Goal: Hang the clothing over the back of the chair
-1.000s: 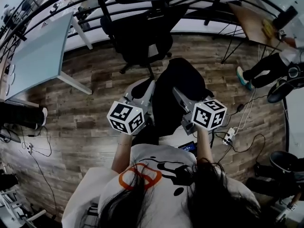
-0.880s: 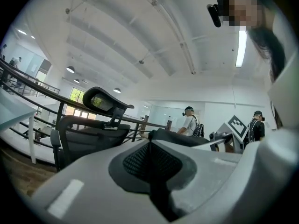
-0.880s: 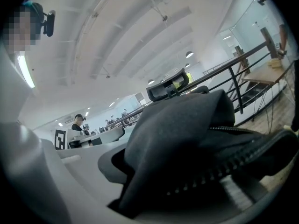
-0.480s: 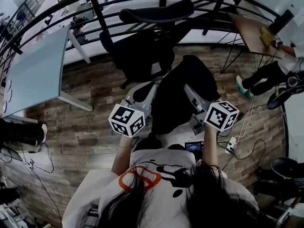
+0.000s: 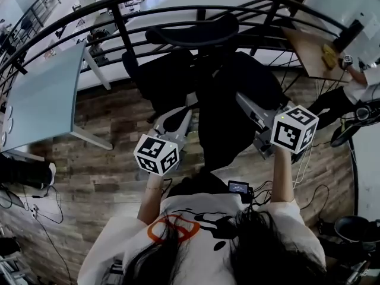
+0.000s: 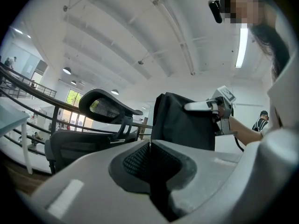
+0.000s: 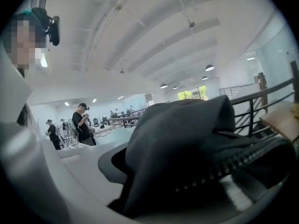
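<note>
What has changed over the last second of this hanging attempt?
The right tongs have risen and carried the black jacket up and forward, toward the chair back. The left tongs moved forward only slightly. Both stay shut on the jacket; nothing was let go.

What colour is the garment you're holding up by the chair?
The garment is black; it shows best in the right gripper view.
</note>
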`<state>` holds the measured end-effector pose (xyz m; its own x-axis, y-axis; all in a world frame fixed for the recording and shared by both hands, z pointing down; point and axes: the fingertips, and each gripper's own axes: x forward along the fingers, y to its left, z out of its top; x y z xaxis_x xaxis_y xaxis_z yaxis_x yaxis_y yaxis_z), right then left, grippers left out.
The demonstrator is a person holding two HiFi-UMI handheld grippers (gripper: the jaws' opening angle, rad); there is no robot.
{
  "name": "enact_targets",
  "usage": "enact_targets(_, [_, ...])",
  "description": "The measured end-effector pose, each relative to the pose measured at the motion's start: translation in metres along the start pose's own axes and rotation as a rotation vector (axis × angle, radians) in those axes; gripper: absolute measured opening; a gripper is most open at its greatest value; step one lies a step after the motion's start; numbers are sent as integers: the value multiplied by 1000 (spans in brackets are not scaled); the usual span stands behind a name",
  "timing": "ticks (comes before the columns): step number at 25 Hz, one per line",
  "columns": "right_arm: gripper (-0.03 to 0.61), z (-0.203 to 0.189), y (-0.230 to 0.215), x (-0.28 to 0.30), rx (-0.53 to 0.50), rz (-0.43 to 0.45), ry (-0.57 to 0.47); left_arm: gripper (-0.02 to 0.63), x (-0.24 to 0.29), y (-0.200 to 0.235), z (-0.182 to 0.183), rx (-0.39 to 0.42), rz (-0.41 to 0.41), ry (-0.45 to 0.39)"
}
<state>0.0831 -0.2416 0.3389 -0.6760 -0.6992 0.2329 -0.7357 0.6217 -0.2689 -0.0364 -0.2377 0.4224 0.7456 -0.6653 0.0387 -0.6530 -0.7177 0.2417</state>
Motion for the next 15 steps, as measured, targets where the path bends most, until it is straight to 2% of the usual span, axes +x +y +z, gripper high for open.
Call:
enact_targets(3, [98,26,-7,3,-81,39,18,0,11,5,5,6,32,-4])
enact_targets(10, [101,111,-30,-2,-183,131,-10,0,39,17,28,16,100,-35])
enact_targets(15, [103,172,-28,3,-284,223,-20,0,52,24,34,25,133,-47])
